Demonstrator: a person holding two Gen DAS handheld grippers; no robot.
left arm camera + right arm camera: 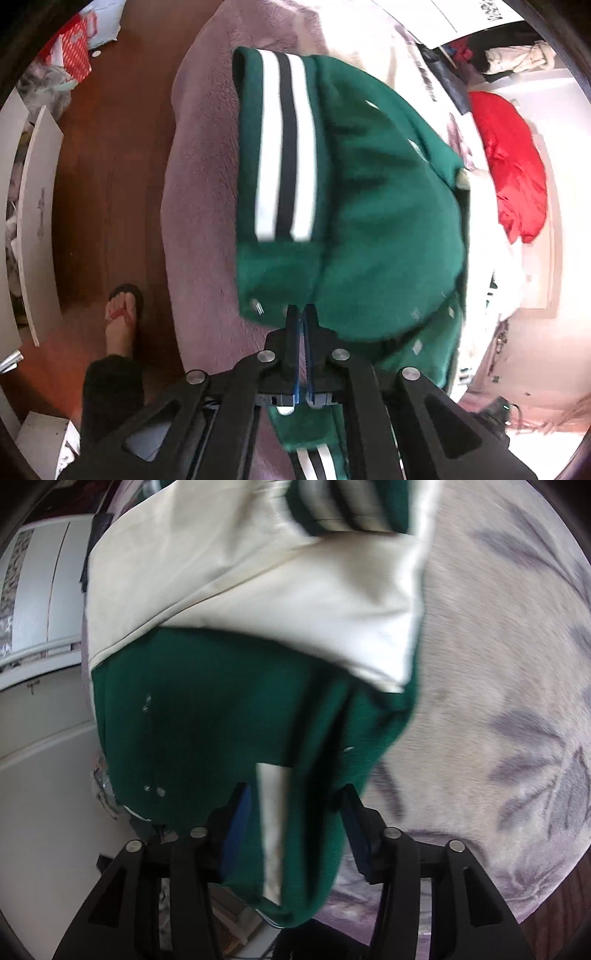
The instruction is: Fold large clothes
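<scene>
A dark green varsity jacket (369,221) with a white and black striped band (284,147) lies folded on a pale pink blanket (207,184). My left gripper (301,310) is shut, its tips pinching the jacket's near edge beside a snap button. In the right wrist view the same jacket (203,720) hangs bunched, with a cream sleeve (277,590) draped across its top. My right gripper (295,797) is open. Green cloth and a cream strip hang loosely between its blue pads (236,812), and the pads do not press on them.
The blanket (498,664) has a grey leaf print. A wooden floor (103,147) lies left of the bed, with a person's foot in a flip-flop (122,317). A red garment (513,162) lies at the far right. White cabinet panels (37,221) stand at the left.
</scene>
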